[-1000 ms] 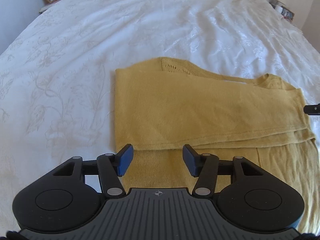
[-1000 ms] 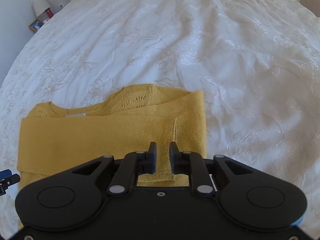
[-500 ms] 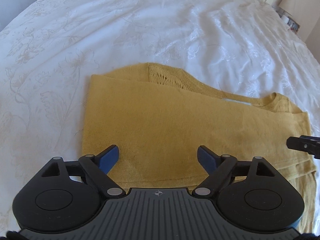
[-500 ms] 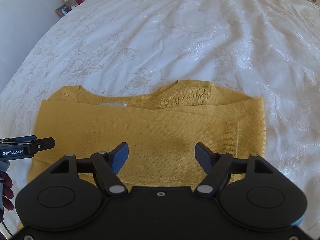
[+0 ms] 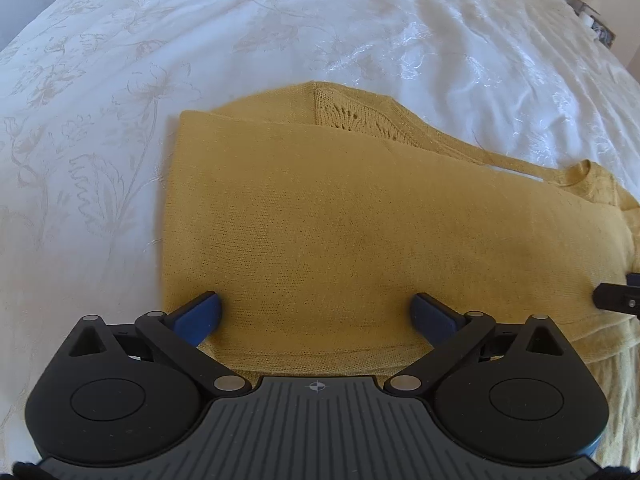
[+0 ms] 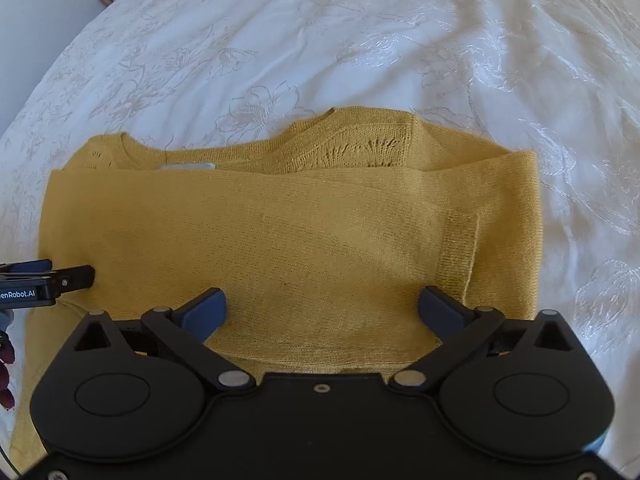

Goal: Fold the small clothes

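Risks, first entry: my sweater [image 5: 360,220], mustard-yellow knit, lies flat on the white bed [image 5: 280,32] with its sleeves already laid across the body. The layers are loose and slack, so I judge that any pinch taking only the top layer would drag a sleeve off and undo the fold. A lopsided lift, one side ahead of the other, would likely skew the hem line. The embroidered bedcover may also ruck up if I dig too deep at the sweater's near edge.

Fingers, second entry: my left gripper [image 5: 316,314] is spread wide, both blue fingers [image 5: 198,314] resting on or just above the sweater's near left portion, grasping nothing. My right gripper [image 6: 324,308] is likewise spread wide over the sweater's near right portion, beside the ribbed cuff [image 6: 458,252], released and empty.
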`<state>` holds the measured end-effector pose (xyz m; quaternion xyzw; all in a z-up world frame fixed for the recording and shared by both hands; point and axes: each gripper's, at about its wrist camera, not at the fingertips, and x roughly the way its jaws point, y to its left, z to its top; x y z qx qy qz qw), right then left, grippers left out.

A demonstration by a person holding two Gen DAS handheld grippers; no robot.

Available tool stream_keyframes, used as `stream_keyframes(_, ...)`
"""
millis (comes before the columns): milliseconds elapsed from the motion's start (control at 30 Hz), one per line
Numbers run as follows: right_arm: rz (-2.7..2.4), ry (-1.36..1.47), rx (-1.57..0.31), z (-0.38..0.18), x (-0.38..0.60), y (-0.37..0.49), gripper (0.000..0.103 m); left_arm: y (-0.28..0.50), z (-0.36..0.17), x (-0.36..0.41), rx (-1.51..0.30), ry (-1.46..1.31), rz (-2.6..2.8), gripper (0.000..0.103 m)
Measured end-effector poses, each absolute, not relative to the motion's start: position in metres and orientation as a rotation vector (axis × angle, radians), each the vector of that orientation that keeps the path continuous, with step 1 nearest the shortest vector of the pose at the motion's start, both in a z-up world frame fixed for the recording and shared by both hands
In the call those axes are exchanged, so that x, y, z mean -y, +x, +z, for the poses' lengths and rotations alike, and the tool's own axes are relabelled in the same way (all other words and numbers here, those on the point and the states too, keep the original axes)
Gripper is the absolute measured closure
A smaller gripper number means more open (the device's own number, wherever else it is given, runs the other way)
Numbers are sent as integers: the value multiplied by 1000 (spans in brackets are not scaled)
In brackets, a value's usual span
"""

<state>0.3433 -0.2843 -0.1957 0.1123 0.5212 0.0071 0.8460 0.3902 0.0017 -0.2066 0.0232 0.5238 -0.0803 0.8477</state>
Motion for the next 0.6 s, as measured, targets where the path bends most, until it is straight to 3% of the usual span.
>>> stream_keyframes(533,-24,157,-1087,-200,273,348,0,390,-201,2,-1116,56,-125,0)
stream_keyframes(600,-17,187,-1081,-195,277,345,1,388,-196,3,-1119,70,-124,8)
